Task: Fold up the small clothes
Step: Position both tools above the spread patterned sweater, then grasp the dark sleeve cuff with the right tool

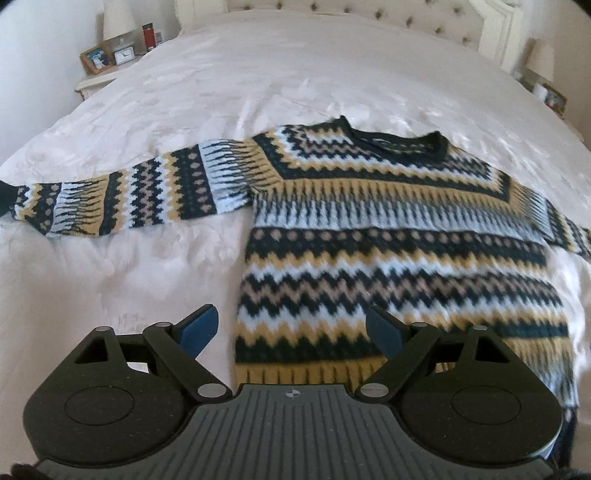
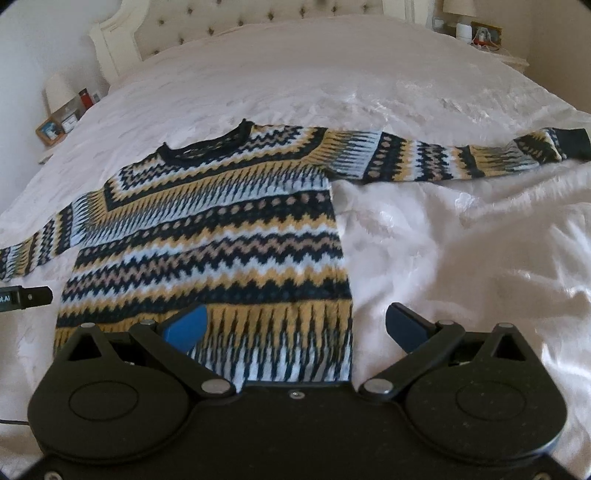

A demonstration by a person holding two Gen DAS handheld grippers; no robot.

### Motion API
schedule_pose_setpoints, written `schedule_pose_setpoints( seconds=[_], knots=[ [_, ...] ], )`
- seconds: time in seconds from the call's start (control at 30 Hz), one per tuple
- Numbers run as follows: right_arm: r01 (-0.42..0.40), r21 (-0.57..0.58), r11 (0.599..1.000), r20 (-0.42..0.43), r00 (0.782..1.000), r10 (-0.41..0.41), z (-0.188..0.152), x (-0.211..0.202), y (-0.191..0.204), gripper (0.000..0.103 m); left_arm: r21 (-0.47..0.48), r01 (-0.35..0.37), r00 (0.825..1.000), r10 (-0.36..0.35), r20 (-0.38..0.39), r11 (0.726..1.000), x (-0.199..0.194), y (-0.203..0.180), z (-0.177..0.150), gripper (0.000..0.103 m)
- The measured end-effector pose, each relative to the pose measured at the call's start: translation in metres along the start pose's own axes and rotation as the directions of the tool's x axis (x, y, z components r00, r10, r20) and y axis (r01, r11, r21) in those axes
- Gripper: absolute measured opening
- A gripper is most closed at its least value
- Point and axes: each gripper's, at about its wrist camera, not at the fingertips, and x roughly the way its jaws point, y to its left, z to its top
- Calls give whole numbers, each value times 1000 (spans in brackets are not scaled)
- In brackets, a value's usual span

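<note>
I am holding the left claw [image 1: 291, 330] wide open over the hem end of the sweater [image 1: 388, 236], gripping nothing; its blue fingertips [image 1: 201, 328] are hanging on either side of the garment's left edge, one over bare bed cover, one over the knit. I cannot tell whether either tip is touching the fabric. The right claw [image 2: 295, 326] is likewise spread fully and empty, straddling the right edge of the hem, with one tip above the wool and the other above the bed [image 2: 461, 240].

Ahead of both claws the sweater is lying flat, front up, collar pointing away from me toward the headboard [image 2: 229, 18]. The left sleeve [image 1: 122, 197] is stretching straight out sideways ahead of the left claw, and the right sleeve [image 2: 454, 157] is doing the same ahead of the right one. I judge it is laid out this way so each sleeve can be folded inward cleanly, and no fold has begun yet.
</note>
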Motion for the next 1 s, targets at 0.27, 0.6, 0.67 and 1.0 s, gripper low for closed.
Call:
schedule_pose_setpoints(
  seconds=[0.27,0.6,0.67,1.0],
  knots=[
    [2,30,1000,1,1000,-2,15,26,-8,102,-14,-59,998,59,9,998,38,11,17,87],
    [16,57,998,20,1000,-17,27,54,-15,102,-49,-87,995,84,-49,995,74,15,27,87],
    [24,58,998,27,999,-26,29,60,-19,102,-46,-85,996,83,-43,995,81,12,29,86],
    [82,152,985,52,995,-90,44,88,-59,102,-71,-28,999,30,18,997,111,-9,43,86]
  ],
)
